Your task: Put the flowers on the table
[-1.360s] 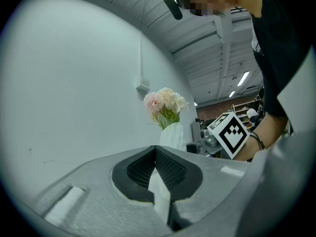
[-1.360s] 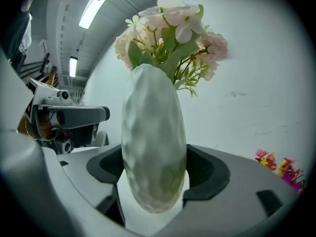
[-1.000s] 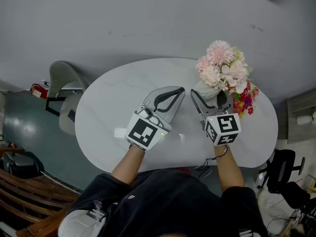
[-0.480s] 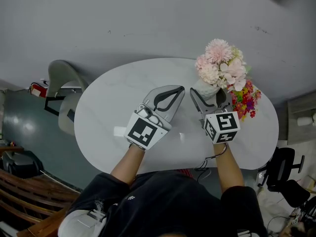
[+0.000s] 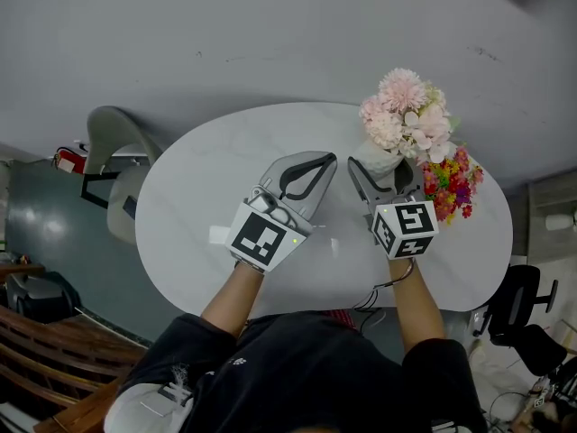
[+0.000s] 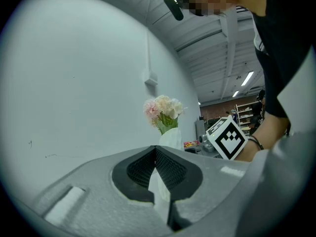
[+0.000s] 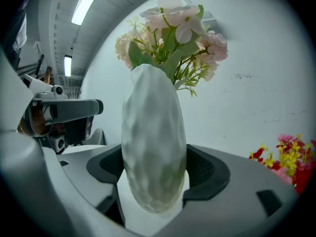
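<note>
Both forearms (image 5: 236, 296) reach out over the white oval marble-look table (image 5: 198, 183), grippers side by side. Right gripper (image 5: 386, 171) clamps the white faceted vase (image 7: 153, 147) of pink and cream flowers (image 5: 406, 115) at the table's far right. Can't tell if the base touches. Left gripper (image 5: 327, 160): jaws closed, empty. Red and yellow flower bunch (image 5: 453, 184) sits just beside the vase. Grey chair (image 5: 117, 142) left of the table.

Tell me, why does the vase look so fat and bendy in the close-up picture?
Right gripper view: the wide lens sits close, so the vase bulges and the picture's corners go dark and round. Left gripper view: same curved edges. Head view: sharp and evenly lit, the table showing no hard shadows.
</note>
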`<state>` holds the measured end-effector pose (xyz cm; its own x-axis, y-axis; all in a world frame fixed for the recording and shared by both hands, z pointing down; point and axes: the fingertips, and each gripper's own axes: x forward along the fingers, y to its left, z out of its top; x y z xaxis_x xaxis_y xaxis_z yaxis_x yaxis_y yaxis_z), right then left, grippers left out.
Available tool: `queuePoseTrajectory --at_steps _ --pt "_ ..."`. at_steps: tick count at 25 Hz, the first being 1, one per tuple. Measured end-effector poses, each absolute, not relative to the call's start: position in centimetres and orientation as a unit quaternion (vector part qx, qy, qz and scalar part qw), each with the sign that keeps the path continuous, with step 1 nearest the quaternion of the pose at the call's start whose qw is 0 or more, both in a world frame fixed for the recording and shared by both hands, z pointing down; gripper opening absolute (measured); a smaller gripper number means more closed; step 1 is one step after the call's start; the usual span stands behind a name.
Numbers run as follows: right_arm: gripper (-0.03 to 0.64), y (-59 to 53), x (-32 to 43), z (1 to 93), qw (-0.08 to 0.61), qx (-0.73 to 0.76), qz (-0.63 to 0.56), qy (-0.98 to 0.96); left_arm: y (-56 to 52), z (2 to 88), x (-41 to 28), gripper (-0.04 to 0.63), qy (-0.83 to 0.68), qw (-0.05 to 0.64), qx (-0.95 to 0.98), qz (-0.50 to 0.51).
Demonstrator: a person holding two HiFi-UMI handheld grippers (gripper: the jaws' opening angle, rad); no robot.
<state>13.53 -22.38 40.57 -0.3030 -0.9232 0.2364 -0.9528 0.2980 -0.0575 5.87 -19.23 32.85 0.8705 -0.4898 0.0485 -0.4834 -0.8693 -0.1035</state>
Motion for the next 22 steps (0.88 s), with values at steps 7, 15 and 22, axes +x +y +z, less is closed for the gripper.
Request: queuePoseTrajectory --at_steps 7,15,22 --pt "0.371 -22.6 13.7 41.0 0.076 0.588 0.094 -0.8 -19.2 33.2 5.7 -0.002 0.253 0.039 -0.966 -0.038" --pt "0.371 -23.1 14.2 41.7 0.08 0.595 0.093 -0.794 -19.6 33.0 5.7 -0.002 0.257 0.036 -0.965 -0.023" --pt "0.371 -23.4 14.5 42.5 0.083 0.599 0.093 -0.791 -19.7 33.6 5.8 -0.002 0.26 0.03 -0.965 -0.022"
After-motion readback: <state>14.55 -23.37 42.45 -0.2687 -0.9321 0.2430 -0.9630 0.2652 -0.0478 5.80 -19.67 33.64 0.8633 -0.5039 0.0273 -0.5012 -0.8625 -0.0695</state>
